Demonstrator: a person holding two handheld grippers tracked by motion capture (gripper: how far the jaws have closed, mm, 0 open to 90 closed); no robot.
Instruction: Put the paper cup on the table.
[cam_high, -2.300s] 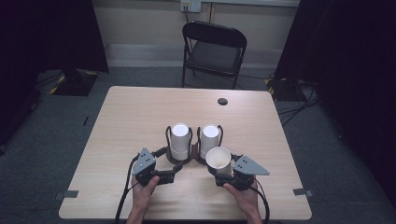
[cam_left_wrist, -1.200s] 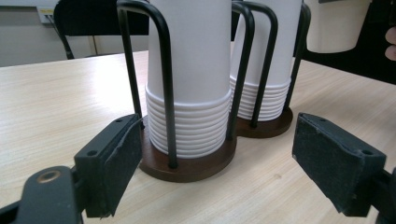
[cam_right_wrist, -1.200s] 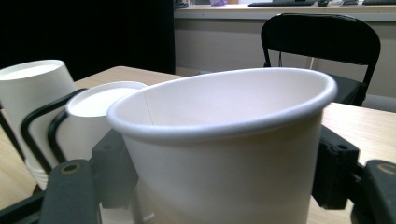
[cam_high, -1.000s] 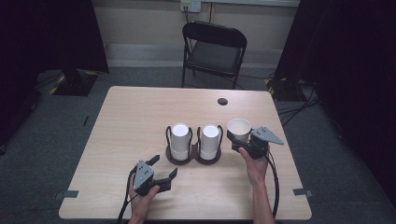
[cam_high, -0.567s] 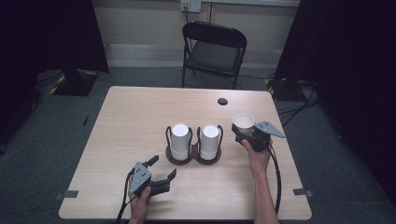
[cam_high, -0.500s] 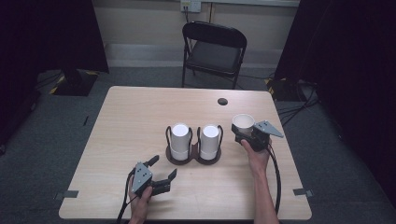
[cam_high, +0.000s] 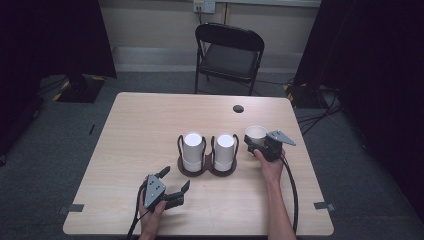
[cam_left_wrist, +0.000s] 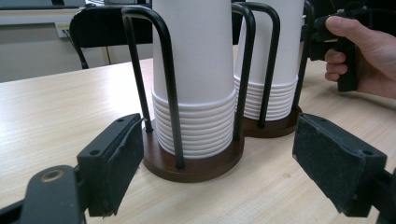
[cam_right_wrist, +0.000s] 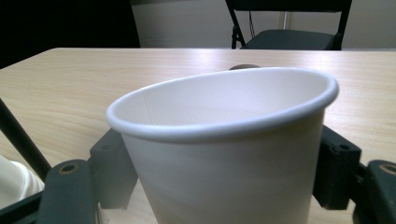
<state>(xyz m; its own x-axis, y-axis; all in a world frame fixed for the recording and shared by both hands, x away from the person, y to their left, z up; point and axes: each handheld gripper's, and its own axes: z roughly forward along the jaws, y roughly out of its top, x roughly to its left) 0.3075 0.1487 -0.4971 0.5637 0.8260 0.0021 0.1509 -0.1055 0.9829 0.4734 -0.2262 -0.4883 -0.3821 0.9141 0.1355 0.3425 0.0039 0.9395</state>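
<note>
The wooden table (cam_high: 150, 125) takes up the middle of the high view, its far edge toward the upper part of the frame, where a black folding chair (cam_high: 227, 52) stands just behind it. A small dark round disc (cam_high: 238, 108) lies on the tabletop near that far edge, right of centre.

At the centre of the high view sits the cup holder (cam_high: 207, 167), a dark double base with black wire loops rising around two stacks of white paper cups: the left stack (cam_high: 192, 150) and the right stack (cam_high: 225, 150), both upside down with flat bottoms up. In the left gripper view the same holder (cam_left_wrist: 196, 163) sits in the middle of the frame, the nested rims of the nearer stack (cam_left_wrist: 196, 70) showing as ridges low down.

Just right of the holder in the high view, the right gripper (cam_high: 256, 146) has its jaws clasped round a single paper cup (cam_high: 255, 134), which stands mouth up (slightly tilted in the right gripper view (cam_right_wrist: 224, 140), where a black pad presses each flank). Whether the cup's base touches the table I cannot tell.

In the lower left of the high view, the left gripper (cam_high: 175, 179) rests near the table's front edge, well short of the holder, its jaws spread wide with nothing between them.
</note>
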